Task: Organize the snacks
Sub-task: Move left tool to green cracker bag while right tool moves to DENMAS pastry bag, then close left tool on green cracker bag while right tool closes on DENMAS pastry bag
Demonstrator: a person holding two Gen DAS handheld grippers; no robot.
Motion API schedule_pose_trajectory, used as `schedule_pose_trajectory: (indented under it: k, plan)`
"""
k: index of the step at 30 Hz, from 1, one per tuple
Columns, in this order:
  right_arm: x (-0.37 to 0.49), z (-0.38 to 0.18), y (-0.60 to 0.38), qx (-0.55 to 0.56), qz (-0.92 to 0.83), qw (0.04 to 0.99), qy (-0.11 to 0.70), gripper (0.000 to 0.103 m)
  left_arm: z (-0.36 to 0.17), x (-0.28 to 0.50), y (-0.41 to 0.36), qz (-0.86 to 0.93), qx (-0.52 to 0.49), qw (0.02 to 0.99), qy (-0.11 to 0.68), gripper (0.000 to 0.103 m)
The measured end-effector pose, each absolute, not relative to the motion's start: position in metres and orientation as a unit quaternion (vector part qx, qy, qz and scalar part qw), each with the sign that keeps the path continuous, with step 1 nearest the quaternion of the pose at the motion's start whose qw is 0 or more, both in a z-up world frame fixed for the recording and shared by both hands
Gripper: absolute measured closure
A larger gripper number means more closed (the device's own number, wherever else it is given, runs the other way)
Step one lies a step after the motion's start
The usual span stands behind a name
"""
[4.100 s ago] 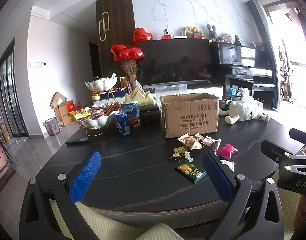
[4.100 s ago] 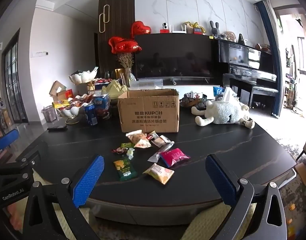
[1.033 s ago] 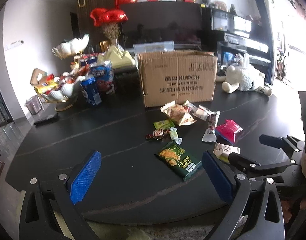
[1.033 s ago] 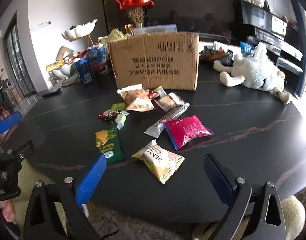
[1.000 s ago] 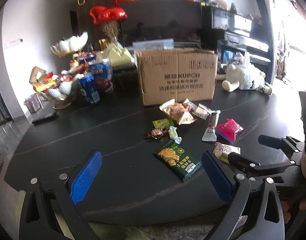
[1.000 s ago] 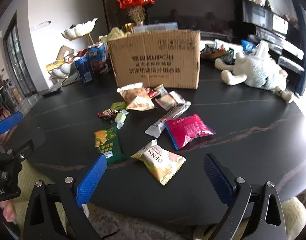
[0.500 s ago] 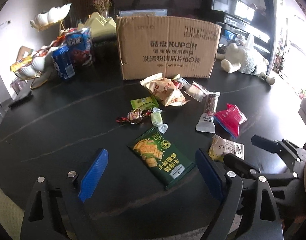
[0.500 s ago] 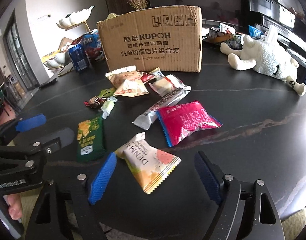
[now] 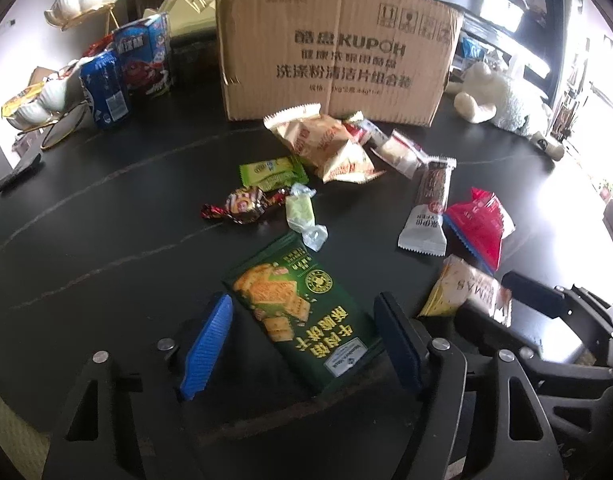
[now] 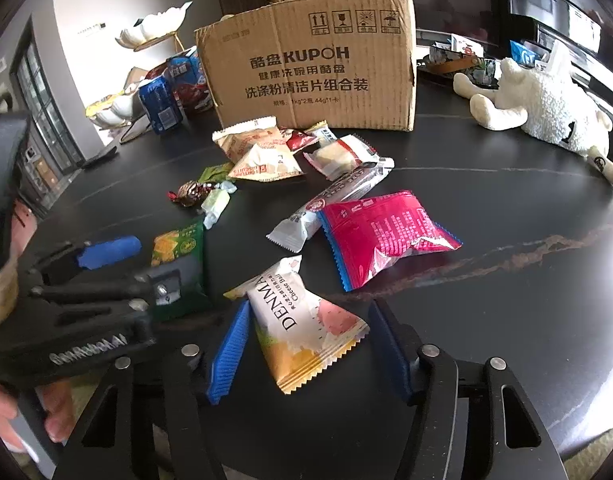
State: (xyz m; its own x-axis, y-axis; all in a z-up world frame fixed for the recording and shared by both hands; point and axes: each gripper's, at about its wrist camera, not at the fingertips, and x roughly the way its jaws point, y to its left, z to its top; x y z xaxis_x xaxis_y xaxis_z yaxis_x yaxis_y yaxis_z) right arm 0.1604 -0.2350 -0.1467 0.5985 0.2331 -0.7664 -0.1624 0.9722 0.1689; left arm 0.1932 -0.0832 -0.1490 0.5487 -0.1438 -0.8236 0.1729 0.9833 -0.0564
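Loose snacks lie on a black table (image 9: 86,240) in front of a cardboard box (image 9: 338,52) (image 10: 310,64). My left gripper (image 9: 302,344) points down over a dark green cracker packet (image 9: 302,312) (image 10: 178,248). Its jaws are closing with the packet between the blue pads, which are not visibly pressing on it. My right gripper (image 10: 310,352) straddles a white DENMA packet (image 10: 306,328) (image 9: 462,284); its jaws are closing too, and no firm pinch shows. Farther back lie a pink packet (image 10: 382,232), a white bar (image 10: 334,200), beige biscuit packs (image 9: 326,140) and wrapped candies (image 9: 246,204).
A plush sheep (image 10: 546,108) lies at the back right. A blue can (image 9: 104,88), a snack carton (image 9: 144,60) and white shell bowls (image 9: 82,4) stand at the back left. A remote (image 9: 18,168) lies near the left edge. The table's near edge is just below both grippers.
Both grippers have come down and forward over the table, each now around a packet. Their jaws have narrowed from wide open. The snacks have not moved.
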Motion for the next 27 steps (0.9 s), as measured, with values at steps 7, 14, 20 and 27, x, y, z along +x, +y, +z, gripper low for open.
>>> schedule_pose_trajectory:
  k: [7,14,20,27]
  plan:
    - [0.162,-0.149,-0.236,0.051,0.114,0.891,0.437,0.05,-0.151,0.191,-0.084,-0.089,0.02,0.878,0.47,0.048]
    - [0.158,-0.148,-0.23,0.043,0.113,0.895,0.43,0.053,-0.148,0.185,-0.077,-0.085,0.026,0.881,0.465,0.058]
    - [0.155,-0.147,-0.228,0.047,0.114,0.896,0.427,0.054,-0.141,0.178,-0.074,-0.09,0.026,0.886,0.454,0.059]
    - [0.151,-0.142,-0.221,0.047,0.117,0.897,0.423,0.054,-0.128,0.171,-0.066,-0.091,0.017,0.892,0.442,0.059]
